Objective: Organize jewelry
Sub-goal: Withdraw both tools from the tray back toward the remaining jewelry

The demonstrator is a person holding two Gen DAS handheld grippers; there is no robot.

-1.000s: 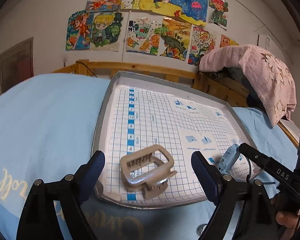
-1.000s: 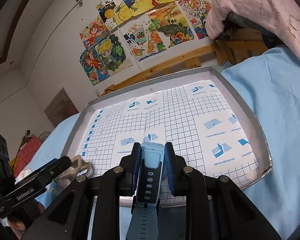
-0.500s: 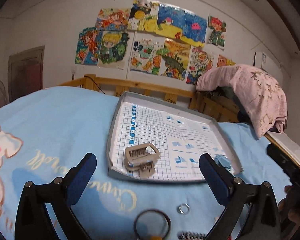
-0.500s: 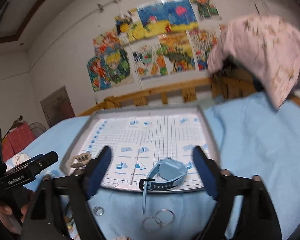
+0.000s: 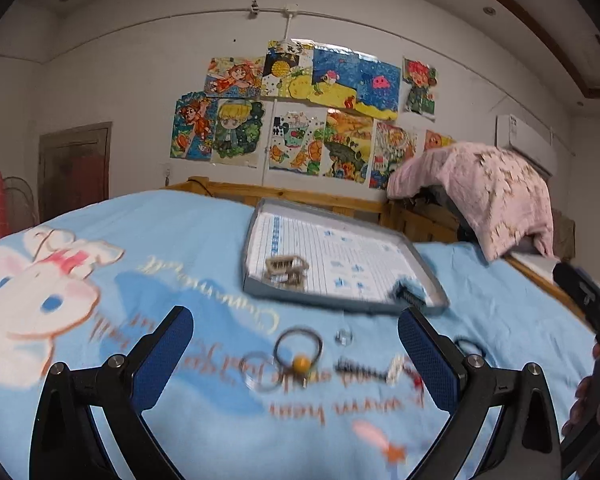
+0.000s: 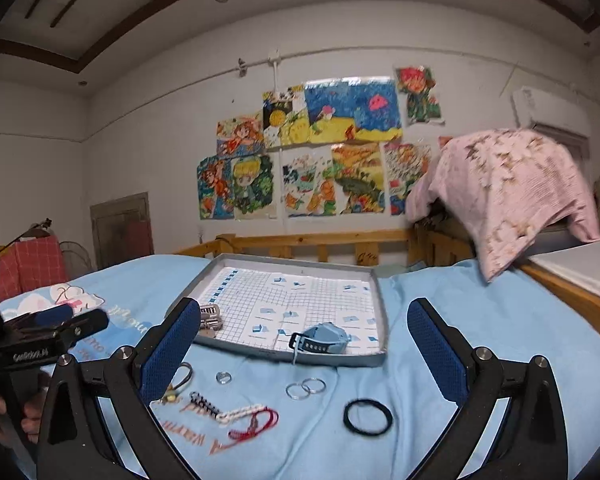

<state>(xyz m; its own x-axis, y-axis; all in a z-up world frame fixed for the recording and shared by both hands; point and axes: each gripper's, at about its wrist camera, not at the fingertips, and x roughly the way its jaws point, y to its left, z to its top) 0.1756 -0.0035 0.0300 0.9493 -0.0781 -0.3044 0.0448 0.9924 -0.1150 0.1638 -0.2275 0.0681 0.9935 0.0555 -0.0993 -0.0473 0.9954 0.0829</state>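
Observation:
A grey tray (image 6: 300, 356) lined with grid paper lies on the blue bedsheet. In it, a beige hair claw (image 6: 209, 316) sits at the near left and a blue watch (image 6: 326, 340) at the near edge. The left wrist view shows the same tray (image 5: 332, 302), claw (image 5: 285, 270) and watch (image 5: 410, 294). My right gripper (image 6: 304, 306) hangs back from the tray, its jaws opening with nothing between them. My left gripper (image 5: 293, 318) is open and empty. Loose on the sheet in front lie a black hair tie (image 6: 367, 416), two linked rings (image 6: 306, 389), a small ring (image 6: 223, 377) and a red cord (image 6: 255, 420).
A beaded hair tie (image 5: 297, 346) and a dark comb clip (image 5: 356, 368) also lie near the tray. A wooden bed rail (image 6: 308, 240) runs behind it. A pink cloth (image 6: 500, 192) drapes over furniture at the right. Drawings cover the wall.
Both grippers pulled back from the tray. The right jaws opened and let go of the watch, which now lies in the tray. The left jaws widened and drew back from the hair claw.

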